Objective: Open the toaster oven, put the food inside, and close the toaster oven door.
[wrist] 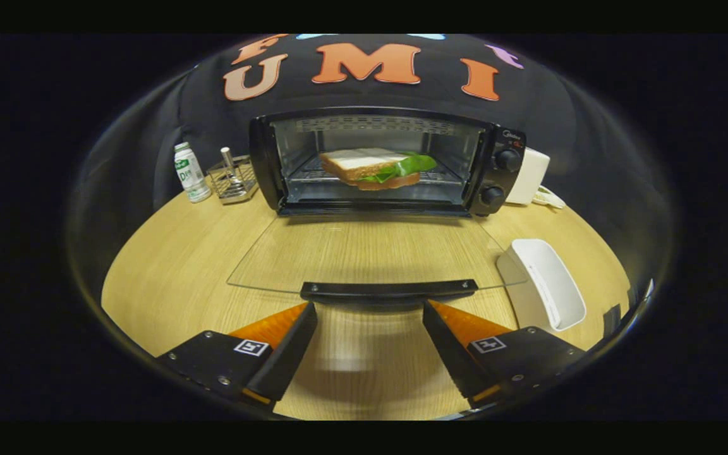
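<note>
A black toaster oven (497, 170) stands at the back of the wooden table with its glass door (370, 253) folded down flat toward me. A sandwich (373, 167) with white bread and green lettuce lies on the rack inside. The door's black handle (388, 291) runs across just ahead of my fingertips. My gripper (370, 313) is open, its two black and orange fingers spread apart below the handle with nothing between them.
A white rectangular dish (550, 284) lies on the table right of the door. Left of the oven stand a small white bottle (190, 172) and a wire rack (233, 179). A white appliance (528, 177) sits behind the oven's right side.
</note>
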`<state>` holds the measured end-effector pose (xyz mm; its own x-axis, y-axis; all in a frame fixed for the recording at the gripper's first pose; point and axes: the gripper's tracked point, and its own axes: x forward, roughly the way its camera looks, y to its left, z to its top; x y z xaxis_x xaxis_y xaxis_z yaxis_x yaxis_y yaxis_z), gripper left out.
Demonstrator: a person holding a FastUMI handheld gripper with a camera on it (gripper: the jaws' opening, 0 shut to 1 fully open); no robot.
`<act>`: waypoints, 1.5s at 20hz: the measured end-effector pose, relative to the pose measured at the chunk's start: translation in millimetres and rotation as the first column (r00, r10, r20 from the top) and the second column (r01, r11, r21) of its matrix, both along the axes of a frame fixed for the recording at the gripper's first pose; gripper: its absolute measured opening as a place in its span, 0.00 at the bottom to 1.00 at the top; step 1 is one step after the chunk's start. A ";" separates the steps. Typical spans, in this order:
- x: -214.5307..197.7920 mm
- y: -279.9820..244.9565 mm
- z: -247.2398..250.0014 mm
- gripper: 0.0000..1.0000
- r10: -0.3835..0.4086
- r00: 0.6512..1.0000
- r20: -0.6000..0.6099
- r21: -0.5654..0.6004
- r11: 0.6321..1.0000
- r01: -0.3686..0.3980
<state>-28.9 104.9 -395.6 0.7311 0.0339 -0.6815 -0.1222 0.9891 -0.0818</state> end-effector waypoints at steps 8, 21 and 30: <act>-2.1 -6.7 -7.5 1.00 -0.018 1.000 -0.009 0.001 1.000 0.018; 23.8 7.8 26.4 1.00 -0.065 0.996 0.059 0.093 0.994 0.060; 76.3 21.5 98.7 1.00 -0.055 0.980 0.189 0.128 0.991 0.031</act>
